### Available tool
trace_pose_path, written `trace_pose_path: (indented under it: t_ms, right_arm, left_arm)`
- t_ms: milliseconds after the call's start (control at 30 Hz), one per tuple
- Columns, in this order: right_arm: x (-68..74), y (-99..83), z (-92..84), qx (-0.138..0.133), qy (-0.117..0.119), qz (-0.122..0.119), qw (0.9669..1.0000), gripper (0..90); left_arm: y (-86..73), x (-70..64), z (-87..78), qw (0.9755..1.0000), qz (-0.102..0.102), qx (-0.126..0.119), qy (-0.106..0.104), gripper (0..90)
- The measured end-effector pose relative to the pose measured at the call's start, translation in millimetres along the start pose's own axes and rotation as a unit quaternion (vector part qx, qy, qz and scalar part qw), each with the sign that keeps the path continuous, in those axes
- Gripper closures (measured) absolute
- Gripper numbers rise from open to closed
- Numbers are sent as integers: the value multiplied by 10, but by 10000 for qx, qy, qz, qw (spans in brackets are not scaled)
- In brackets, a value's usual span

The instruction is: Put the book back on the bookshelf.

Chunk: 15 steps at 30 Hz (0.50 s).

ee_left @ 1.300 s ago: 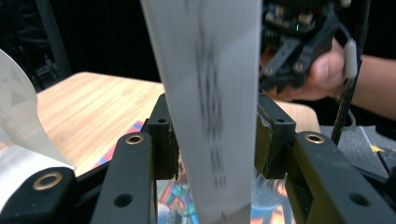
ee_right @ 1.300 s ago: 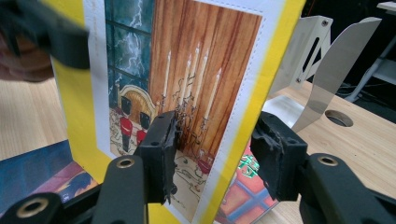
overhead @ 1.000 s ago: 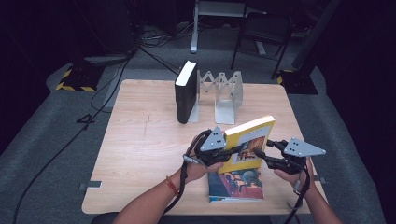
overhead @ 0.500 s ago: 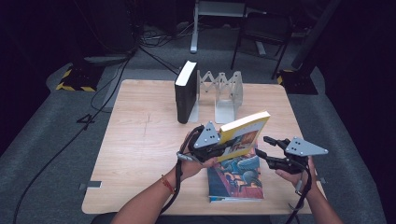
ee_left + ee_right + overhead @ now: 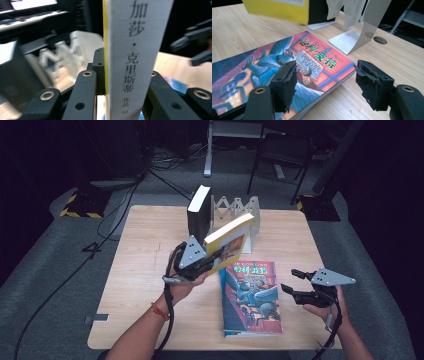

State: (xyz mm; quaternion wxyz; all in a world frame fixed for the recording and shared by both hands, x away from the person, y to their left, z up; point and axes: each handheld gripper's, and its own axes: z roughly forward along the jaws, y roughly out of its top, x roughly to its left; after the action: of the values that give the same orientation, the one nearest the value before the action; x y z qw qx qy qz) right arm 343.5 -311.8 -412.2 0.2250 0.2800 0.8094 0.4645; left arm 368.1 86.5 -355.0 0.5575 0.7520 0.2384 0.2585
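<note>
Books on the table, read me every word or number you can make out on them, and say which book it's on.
"加莎·克里斯蒂" and "作品 10": down the white spine of the yellow book, clamped in the left gripper.
"哈利·波特": large green title on the cover of the blue and red book lying flat in front of the open right gripper.
Smaller lines on that cover: too small and blurred to read.
Black book standing in the rack: no legible text.

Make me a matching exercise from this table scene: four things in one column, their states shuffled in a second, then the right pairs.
Things:
1. yellow book
2. blue and red book
3. black book
4. right tongs

States:
A. stands upright by the grey book rack
B. open, holding nothing
C. clamped in the left tongs, lifted off the table
D. lies flat, cover up

Pairs: 1-C, 2-D, 3-A, 4-B
</note>
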Motion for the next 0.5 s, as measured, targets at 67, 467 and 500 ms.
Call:
trace_pose_path:
  t_ms: [67,467,500]
  right_arm:
    - [-5,-17,3,66,-40,-10,10000,340]
    - [-23,-71,25,-23,-338,59,9994,355]
    - [-23,-78,33,-11,-369,56,9993,358]
  left_arm:
    - [-45,124,-74,9995,-155,21,280,748]
    - [-375,402,31,9891,-632,288,1301,748]
    - [-401,406,71,9878,-683,314,1365,748]
